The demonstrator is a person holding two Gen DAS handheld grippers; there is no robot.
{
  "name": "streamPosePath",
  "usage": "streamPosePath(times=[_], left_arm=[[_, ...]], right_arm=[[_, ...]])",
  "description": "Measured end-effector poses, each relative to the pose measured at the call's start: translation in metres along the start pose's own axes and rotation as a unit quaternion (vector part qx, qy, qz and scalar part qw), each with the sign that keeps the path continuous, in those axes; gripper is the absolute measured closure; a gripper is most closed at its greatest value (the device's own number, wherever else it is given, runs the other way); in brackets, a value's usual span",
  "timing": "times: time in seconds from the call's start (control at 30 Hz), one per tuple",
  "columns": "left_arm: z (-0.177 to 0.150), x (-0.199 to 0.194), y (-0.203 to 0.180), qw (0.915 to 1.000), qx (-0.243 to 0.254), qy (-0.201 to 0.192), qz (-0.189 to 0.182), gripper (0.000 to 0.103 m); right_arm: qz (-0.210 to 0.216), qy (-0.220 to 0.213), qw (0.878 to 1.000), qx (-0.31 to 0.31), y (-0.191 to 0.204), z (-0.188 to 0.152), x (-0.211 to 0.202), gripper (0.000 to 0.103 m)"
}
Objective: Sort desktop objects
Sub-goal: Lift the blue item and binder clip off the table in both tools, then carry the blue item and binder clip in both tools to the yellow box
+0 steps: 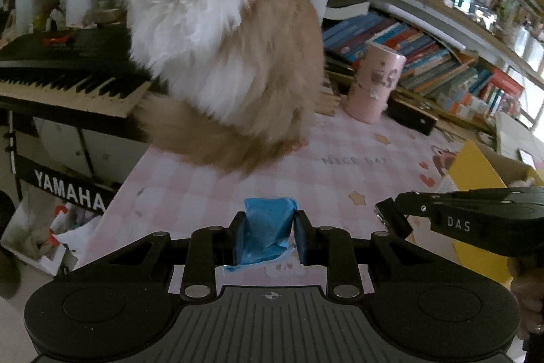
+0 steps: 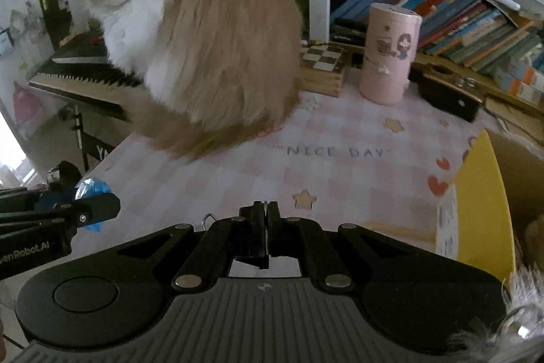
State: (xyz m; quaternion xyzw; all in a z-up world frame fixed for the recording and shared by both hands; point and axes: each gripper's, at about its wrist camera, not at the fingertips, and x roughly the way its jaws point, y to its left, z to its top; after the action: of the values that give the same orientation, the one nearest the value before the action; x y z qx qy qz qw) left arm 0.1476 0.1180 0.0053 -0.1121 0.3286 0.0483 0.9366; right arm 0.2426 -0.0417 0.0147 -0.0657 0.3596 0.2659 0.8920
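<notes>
My left gripper [image 1: 268,227] is shut on a blue plastic packet [image 1: 267,232] and holds it above the near part of the pink checked desk mat [image 1: 340,179]. The packet also shows in the right wrist view [image 2: 93,187], at the left, between the left gripper's fingers. My right gripper [image 2: 265,216] is shut on something thin with a small metal ring [image 2: 209,219] beside it; what it is cannot be told. The right gripper also shows in the left wrist view [image 1: 391,216], to the right of the packet.
A large cream and white cat [image 1: 217,56] sits on the desk's far left. A pink cylinder [image 2: 391,53], a chessboard box [image 2: 323,67] and a black box [image 2: 448,94] stand at the back before bookshelves. A yellow-edged cardboard box [image 2: 482,203] is at the right. A Yamaha keyboard [image 1: 68,80] is left.
</notes>
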Motion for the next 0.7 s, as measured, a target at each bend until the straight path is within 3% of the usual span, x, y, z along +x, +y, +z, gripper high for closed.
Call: streamPosePath(times=[0.7], left_arm=[[-0.051,-0.083,0.011,0.9957,0.065,0.014,-0.064,0.076]], right_arm=[[-0.054,-0.004,0.997,0.062,0.054,-0.089,-0.094,0.101]])
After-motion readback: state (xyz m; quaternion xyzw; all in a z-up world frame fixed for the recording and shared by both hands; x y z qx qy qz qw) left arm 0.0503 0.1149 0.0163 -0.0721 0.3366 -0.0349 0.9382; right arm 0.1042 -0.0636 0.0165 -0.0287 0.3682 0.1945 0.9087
